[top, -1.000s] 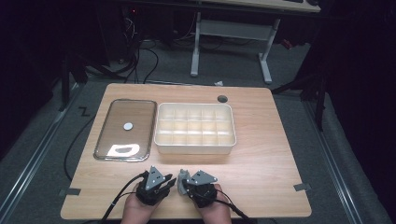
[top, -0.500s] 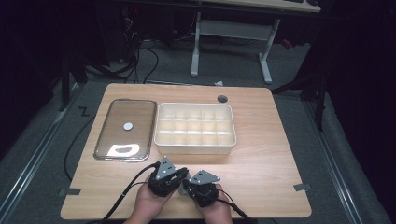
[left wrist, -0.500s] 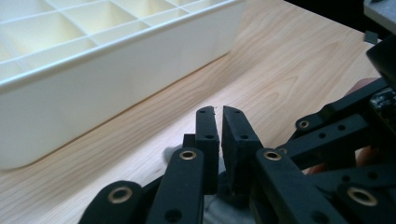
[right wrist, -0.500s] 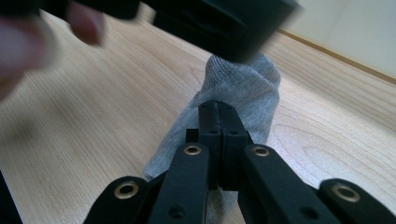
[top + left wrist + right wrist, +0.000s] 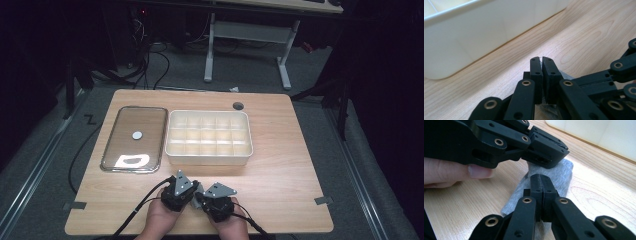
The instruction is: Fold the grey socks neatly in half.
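Since the earlier frame the left gripper has slid toward the right gripper, so the two now sit side by side near the front edge of the table, and its jaws have just been closing, with cloth between them. Both grippers pinch the same small grey cloth: in the right gripper view its own black jaws stand pressed together over the fabric, while the left gripper's jaws bite the far end. In the left gripper view a sliver of grey shows beneath the closed jaws. The cloth is a soft, finely knitted piece, folded and slightly rumpled, lying on the wood between the two hands just inside the front edge.

Behind it, toward the middle of the table, stands a cream plastic box with rounded corners, split into rows of small compartments; nothing can be made out inside them. Beside it, toward the left edge, lies a flat clear lid with a metal-looking rim and a round white spot at its centre. The table is pale wood grain.
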A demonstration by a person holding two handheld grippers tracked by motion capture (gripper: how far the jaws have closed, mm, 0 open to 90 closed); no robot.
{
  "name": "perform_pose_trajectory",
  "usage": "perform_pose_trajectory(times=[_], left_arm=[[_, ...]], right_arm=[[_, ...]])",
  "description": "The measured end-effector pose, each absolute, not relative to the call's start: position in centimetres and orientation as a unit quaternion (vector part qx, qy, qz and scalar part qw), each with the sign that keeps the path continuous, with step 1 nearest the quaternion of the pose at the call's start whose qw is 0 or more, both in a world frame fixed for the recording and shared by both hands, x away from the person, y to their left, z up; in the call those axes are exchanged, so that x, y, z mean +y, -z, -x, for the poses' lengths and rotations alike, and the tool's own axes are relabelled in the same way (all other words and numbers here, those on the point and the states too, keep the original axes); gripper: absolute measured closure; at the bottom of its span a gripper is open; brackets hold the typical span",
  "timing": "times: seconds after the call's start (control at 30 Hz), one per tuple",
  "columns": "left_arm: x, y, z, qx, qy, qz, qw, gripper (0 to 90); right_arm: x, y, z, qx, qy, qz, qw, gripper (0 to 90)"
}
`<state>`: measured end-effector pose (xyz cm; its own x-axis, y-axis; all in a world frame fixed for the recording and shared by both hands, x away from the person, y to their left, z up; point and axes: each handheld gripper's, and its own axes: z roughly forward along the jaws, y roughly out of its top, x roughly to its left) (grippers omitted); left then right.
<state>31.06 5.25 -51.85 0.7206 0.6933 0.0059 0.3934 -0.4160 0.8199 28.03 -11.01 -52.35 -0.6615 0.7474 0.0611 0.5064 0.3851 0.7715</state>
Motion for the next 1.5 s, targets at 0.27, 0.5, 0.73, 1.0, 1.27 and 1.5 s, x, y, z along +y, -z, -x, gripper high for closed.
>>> perform_pose_trajectory(times=[0.27,0.5,0.73,1.0,1.27,1.5], left_arm=[[5.7,52.7,-31.1,0.328,-0.175,-0.814,0.446,89.3],[6.0,53.0,-31.0,0.325,-0.175,-0.810,0.455,89.6],[5.9,53.0,-30.8,0.321,-0.182,-0.811,0.455,89.8],[5.8,53.0,-30.8,0.322,-0.188,-0.808,0.457,89.9],[5.8,53.0,-30.8,0.320,-0.189,-0.811,0.452,90.0],[5.7,53.1,-30.9,0.322,-0.190,-0.812,0.449,90.0]], right_arm=[[-11.0,52.5,-27.9,0.816,-0.405,-0.384,0.154,90.0],[-11.1,52.6,-27.8,0.812,-0.410,-0.385,0.155,90.0],[-11.1,52.3,-28.0,0.815,-0.408,-0.384,0.146,90.0],[-11.4,50.4,-26.4,0.812,-0.422,-0.371,0.159,89.2],[-10.7,52.0,-26.0,0.829,-0.399,-0.363,0.146,90.0],[-10.9,52.7,-25.7,0.820,-0.413,-0.367,0.148,90.0]])
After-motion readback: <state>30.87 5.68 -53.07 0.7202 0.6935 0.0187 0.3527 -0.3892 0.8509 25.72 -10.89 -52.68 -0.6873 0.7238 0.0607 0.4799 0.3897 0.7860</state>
